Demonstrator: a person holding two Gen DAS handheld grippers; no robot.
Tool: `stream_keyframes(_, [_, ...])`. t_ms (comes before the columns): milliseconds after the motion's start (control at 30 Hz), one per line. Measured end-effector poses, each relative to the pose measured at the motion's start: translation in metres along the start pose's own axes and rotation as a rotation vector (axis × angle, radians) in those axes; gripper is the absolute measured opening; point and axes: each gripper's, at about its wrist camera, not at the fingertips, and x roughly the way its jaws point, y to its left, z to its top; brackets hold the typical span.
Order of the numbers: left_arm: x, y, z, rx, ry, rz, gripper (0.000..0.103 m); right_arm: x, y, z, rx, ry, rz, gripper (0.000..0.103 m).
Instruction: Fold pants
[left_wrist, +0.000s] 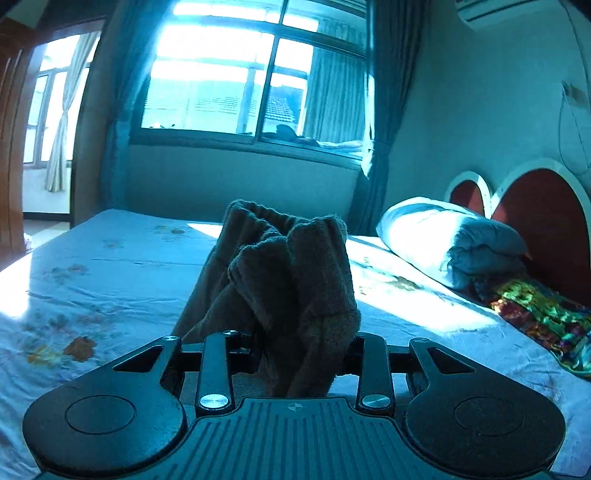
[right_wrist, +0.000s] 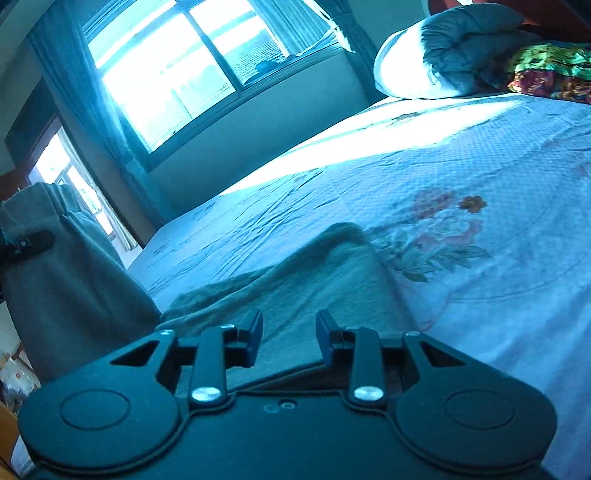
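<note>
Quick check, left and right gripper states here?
Left gripper: closed on the bunched brown fleece pants.
Right gripper: open, holding nothing, above the pants on the floral bedsheet.

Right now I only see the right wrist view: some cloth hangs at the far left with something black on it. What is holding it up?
Observer: The left gripper. Its jaws are shut on a bunched part of the pants.
Visitor: Which part of the pants is that?
Observer: A gathered elastic waistband stands above the jaws, so the grip seems to be near the waist.
Visitor: And what is behind that rolled quilt?
Observer: A headboard with red arched panels rimmed in white.
</note>
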Motion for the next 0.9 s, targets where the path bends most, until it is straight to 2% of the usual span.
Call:
stream_keyframes(67, [0.028,-0.05,-0.015,0.029,0.08,-0.062,0.038,-0.011,-0.024,0.012,0.048,-0.035,-0.018,0.025])
stream_keyframes(100, [0.041,-0.07,-0.025,0.044,0.127,-0.089,0.057,-0.017,-0.04,0.019,0.084,-0.062,-0.031,0.025])
stream_keyframes(133, [0.05,-0.086,-0.035,0.046,0.169,-0.13,0.064,-0.021,-0.052,0.024,0.112,-0.08,-0.045,0.026])
stream_keyframes(200, [0.039,-0.1,-0.054,-0.01,0.164,-0.239,0.068,-0.025,-0.077,0.034,0.173,-0.097,-0.05,0.026])
stream_keyframes(300, [0.021,-0.082,-0.064,-0.001,0.178,-0.149,0.068,-0.024,-0.086,0.038,0.205,-0.082,0.033,0.026])
stream_keyframes(367, [0.009,-0.039,-0.066,-0.047,0.165,-0.086,0.068,-0.013,-0.079,0.035,0.232,-0.026,0.128,0.026])
stream_keyframes(433, [0.0,-0.001,-0.067,-0.048,0.167,-0.005,0.068,0.002,-0.066,0.028,0.256,0.044,0.204,0.026])
stream_keyframes(533, [-0.023,0.047,-0.082,-0.099,0.19,0.083,0.068,0.023,-0.054,0.021,0.28,0.118,0.221,0.028])
stream_keyframes(600, [-0.042,0.077,-0.098,-0.148,0.205,0.142,0.068,0.033,-0.053,0.018,0.33,0.168,0.227,0.034])
stream_keyframes(633, [-0.052,0.088,-0.105,-0.167,0.209,0.153,0.068,0.035,-0.052,0.017,0.341,0.173,0.228,0.038])
stream_keyframes(733, [-0.068,0.109,-0.133,-0.208,0.246,0.165,0.068,0.044,-0.052,0.015,0.386,0.183,0.205,0.06])
stream_keyframes(900, [-0.057,0.103,-0.146,-0.186,0.275,0.123,0.068,0.061,-0.048,0.019,0.416,0.18,0.172,0.058])
